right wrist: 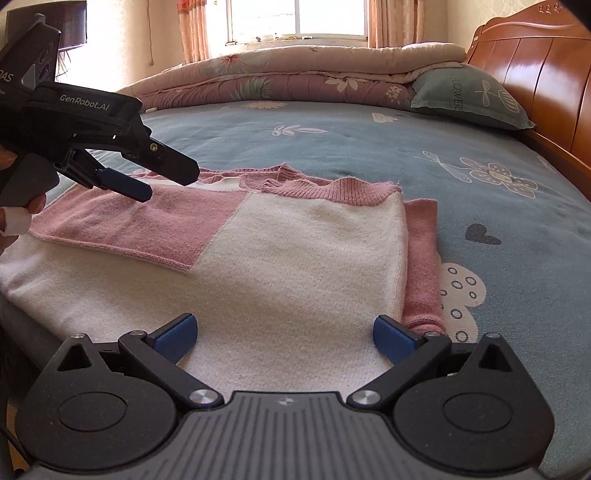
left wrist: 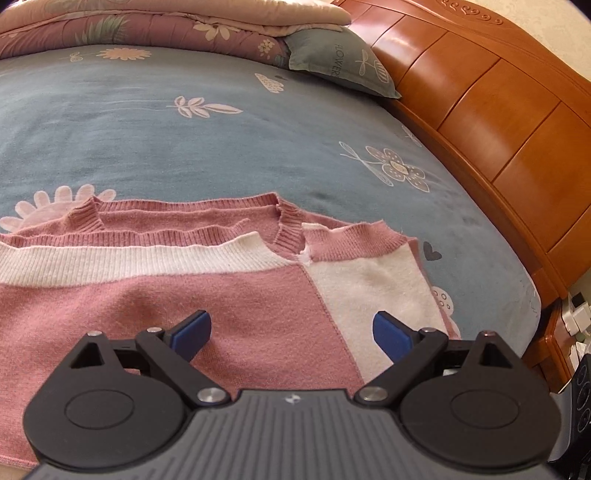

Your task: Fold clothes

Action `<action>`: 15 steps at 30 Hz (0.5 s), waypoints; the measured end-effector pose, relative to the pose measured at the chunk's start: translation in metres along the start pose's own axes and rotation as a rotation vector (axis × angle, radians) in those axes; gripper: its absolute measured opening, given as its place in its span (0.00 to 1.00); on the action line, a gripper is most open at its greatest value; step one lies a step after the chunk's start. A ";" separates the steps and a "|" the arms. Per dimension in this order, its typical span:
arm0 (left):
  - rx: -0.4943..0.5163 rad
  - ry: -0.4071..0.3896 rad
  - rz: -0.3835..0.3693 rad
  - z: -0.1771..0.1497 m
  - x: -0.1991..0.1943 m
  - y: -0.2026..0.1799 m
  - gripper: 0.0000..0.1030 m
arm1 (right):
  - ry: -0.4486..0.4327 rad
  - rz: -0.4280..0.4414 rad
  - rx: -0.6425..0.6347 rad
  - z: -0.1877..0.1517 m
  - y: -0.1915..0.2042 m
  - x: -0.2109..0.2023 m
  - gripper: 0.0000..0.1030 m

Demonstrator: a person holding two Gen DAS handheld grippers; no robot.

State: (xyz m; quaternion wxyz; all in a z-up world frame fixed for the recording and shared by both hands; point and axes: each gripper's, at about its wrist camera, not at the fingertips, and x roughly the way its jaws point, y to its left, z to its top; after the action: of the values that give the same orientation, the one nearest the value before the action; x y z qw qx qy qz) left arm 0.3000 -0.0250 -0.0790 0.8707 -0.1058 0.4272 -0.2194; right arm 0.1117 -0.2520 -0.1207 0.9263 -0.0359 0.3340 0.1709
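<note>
Pink and white knit sweater (right wrist: 280, 240) spread flat on the blue flowered bedsheet (right wrist: 369, 147), near the close edge of the bed. Good soft flat place for folding. Neck end (left wrist: 280, 218) pointing away toward the quilt pile (right wrist: 295, 77) and the pillow (right wrist: 469, 96). Already partly folded: a pink and white part laid across the top, and a pink sleeve (right wrist: 423, 258) tucked along one side, peeking out from under the white edge. Tucked in like that to make a neat shape.

Left gripper (right wrist: 159, 181) up above the pink part, fingers apart, nothing between them. Same look in the left wrist view (left wrist: 291, 332): blue pads (left wrist: 192, 332) wide open over the sweater. Right gripper (right wrist: 282, 336) low over the white part, fingers apart too, holding nothing. Both open, maybe after letting go of cloth, maybe getting ready to pinch some. Hard to say which.

Wooden headboard (right wrist: 535, 74) along one side, window (right wrist: 295, 18) behind the quilts.
</note>
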 end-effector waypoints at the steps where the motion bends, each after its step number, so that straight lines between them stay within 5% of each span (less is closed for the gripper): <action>1: -0.002 -0.001 -0.002 0.000 0.000 0.000 0.92 | 0.002 -0.002 -0.004 0.000 0.001 0.000 1.00; 11: -0.041 -0.024 -0.020 -0.001 -0.010 0.004 0.92 | 0.009 -0.014 -0.021 0.000 0.003 0.001 1.00; 15: -0.123 -0.018 0.054 -0.008 -0.012 0.035 0.92 | 0.009 -0.019 -0.017 0.000 0.004 0.002 1.00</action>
State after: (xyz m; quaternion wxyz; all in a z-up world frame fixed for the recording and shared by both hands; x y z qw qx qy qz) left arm 0.2979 0.0115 -0.0886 0.8719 -0.1493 0.4349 -0.1683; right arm 0.1117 -0.2481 -0.1217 0.9261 -0.0477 0.3362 0.1646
